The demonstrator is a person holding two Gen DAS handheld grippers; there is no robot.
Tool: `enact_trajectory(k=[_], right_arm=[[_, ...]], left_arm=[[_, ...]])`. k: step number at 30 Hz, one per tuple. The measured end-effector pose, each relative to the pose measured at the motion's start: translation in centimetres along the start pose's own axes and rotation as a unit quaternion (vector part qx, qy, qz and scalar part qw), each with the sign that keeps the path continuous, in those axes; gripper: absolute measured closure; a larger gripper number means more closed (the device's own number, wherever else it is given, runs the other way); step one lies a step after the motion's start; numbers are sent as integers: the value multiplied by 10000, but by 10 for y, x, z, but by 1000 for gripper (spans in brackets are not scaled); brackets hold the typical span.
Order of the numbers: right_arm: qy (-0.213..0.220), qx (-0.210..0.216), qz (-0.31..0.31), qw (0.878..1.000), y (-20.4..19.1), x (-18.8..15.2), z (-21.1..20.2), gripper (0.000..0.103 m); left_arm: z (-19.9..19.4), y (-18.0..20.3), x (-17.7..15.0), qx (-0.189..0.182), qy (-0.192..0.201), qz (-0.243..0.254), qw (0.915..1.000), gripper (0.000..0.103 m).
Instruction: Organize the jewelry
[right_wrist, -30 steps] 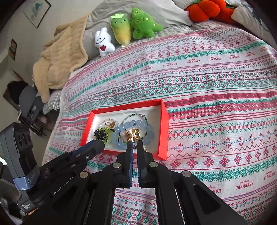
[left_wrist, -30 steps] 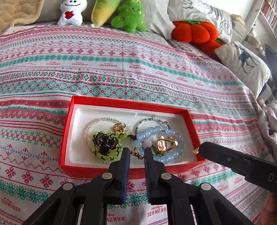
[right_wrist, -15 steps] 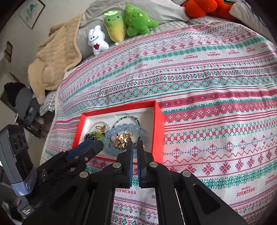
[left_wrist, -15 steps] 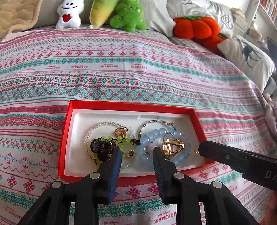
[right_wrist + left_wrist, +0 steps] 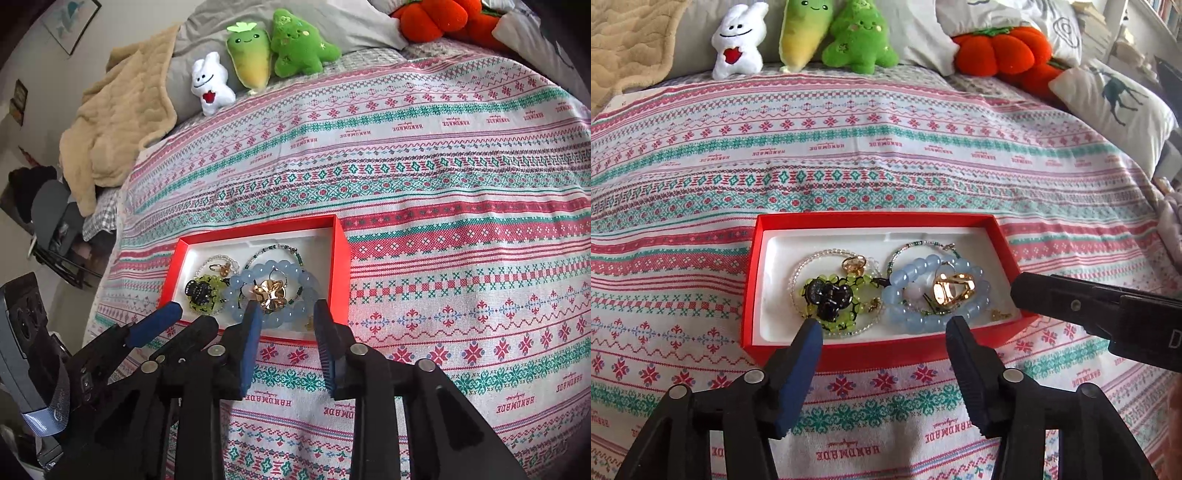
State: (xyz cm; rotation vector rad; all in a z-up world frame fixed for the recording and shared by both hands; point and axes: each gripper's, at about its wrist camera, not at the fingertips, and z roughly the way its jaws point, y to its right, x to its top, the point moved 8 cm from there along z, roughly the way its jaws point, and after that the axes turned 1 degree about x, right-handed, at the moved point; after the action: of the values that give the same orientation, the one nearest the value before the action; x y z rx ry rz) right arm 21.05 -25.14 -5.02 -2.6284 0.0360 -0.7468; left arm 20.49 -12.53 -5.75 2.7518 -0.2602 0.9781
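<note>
A red box (image 5: 875, 356) with a white liner lies on the patterned bedspread; it also shows in the right wrist view (image 5: 341, 266). In it lie a light-blue bead bracelet (image 5: 912, 275), a gold hair clip (image 5: 955, 291), a green bead bracelet with a black charm (image 5: 831, 295), a clear bead strand (image 5: 798, 271) and a small gold ring (image 5: 854, 263). My left gripper (image 5: 884, 326) is open and empty just before the box's near wall. My right gripper (image 5: 286, 308) is open and empty over the box's near right corner, by the blue bracelet (image 5: 273, 291).
Plush toys line the pillows at the bed's far side: a white one (image 5: 738, 40), a yellow-green one (image 5: 803, 31), a green one (image 5: 862, 35) and an orange pumpkin (image 5: 1001, 50). A deer-print pillow (image 5: 1115, 99) lies at the right. A beige blanket (image 5: 114, 122) is heaped at the far left.
Both grippers have opened: the left widened step by step, the right was shut until half a second ago. Both have drawn slightly back from the box.
</note>
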Motion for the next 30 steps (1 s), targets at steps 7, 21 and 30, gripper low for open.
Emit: enact_trajectory(k=[7,21,30], right_arm=[[-79,-645,-306,9974,4,-22,-20,41],[-57,-1860,-654,9804,-5,-61,-78,0],[-289,-2045,-586,9767,15,-93,-66,0]], left_arm=[[-25,-9,-12,401,-76,-51,9992,11],[-67,-21,-60,1234,-713,-308,9893,1],[-76,-23,-75,1271,-624,-283,9895,1]])
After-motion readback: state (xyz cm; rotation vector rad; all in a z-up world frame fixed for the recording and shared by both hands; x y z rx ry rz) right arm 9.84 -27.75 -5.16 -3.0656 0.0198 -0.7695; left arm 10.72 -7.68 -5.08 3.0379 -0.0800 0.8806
